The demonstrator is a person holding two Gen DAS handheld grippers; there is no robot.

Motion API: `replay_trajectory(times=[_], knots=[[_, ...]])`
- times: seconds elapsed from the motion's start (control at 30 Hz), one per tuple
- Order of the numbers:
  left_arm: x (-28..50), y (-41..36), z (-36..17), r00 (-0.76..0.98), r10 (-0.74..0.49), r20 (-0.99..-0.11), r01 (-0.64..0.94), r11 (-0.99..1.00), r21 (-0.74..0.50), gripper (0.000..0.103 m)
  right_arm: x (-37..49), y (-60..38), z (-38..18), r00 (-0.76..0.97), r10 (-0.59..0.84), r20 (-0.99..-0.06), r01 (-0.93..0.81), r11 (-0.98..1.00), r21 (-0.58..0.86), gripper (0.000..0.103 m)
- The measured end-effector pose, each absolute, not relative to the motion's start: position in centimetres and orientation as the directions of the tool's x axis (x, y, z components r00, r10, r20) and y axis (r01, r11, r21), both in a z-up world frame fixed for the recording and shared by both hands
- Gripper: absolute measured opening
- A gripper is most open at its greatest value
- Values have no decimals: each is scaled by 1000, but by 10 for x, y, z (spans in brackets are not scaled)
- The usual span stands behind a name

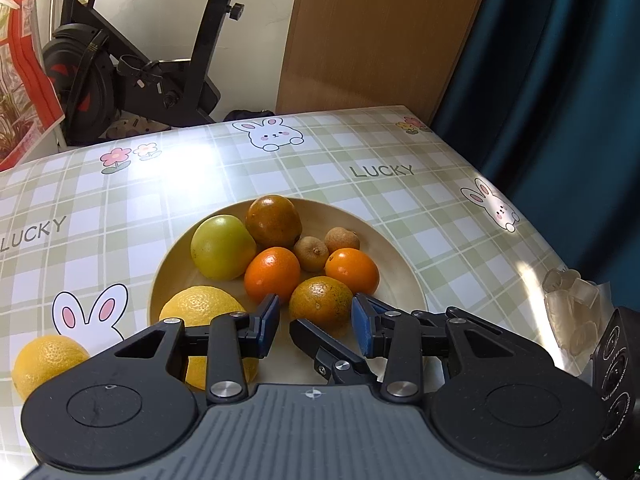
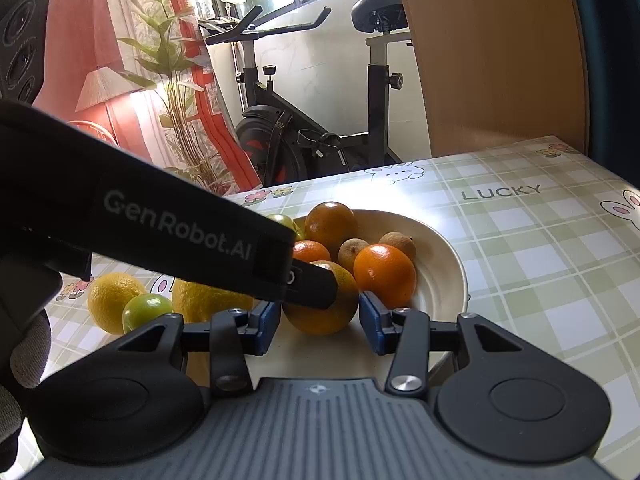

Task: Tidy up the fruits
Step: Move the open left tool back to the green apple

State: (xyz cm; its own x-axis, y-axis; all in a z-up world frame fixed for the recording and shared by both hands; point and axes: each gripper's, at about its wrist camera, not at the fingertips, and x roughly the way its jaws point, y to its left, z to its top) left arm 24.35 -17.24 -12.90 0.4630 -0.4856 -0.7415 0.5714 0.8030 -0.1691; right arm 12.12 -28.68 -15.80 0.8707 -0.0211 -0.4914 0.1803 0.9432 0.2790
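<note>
A cream bowl [image 1: 394,248] on the checked tablecloth holds several fruits: a green apple [image 1: 221,247], a dark orange [image 1: 273,221], two bright oranges [image 1: 272,274], two small brown fruits [image 1: 311,253], a mottled orange [image 1: 320,302] and a lemon [image 1: 200,306]. My left gripper [image 1: 315,322] is open, jaws either side of the mottled orange, just above the bowl's near rim. My right gripper [image 2: 316,322] is open at the same mottled orange [image 2: 340,312]. The left gripper's body [image 2: 160,220] crosses the right wrist view. A lemon [image 1: 42,358] and a lime [image 2: 144,310] lie on the table outside the bowl [image 2: 444,268].
The table's right edge [image 1: 532,216] runs beside a dark blue curtain [image 1: 560,80]. A clear plastic packet [image 1: 572,312] lies at the near right. An exercise bike [image 1: 132,68] and a wooden panel [image 1: 380,32] stand behind the table.
</note>
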Motion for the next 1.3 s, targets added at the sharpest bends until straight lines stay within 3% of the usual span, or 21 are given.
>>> replay_trajectory(times=[0.27, 0.63, 0.9, 1.3], knots=[[232, -136, -113, 515, -529, -675, 555, 806, -209, 42, 112, -285, -155, 903, -2, -430, 139, 948, 287, 47], [218, -37, -105, 603, -457, -654, 417, 879, -229, 41, 105, -272, -150, 930, -12, -368, 103, 968, 229, 47], [221, 4, -106, 628, -433, -646, 344, 900, -267, 41, 104, -248, -148, 927, 38, -372, 37, 981, 191, 46], [230, -17, -118, 576, -510, -639, 408, 856, -316, 41, 117, -202, -150, 897, 151, -415, -117, 987, 108, 45]])
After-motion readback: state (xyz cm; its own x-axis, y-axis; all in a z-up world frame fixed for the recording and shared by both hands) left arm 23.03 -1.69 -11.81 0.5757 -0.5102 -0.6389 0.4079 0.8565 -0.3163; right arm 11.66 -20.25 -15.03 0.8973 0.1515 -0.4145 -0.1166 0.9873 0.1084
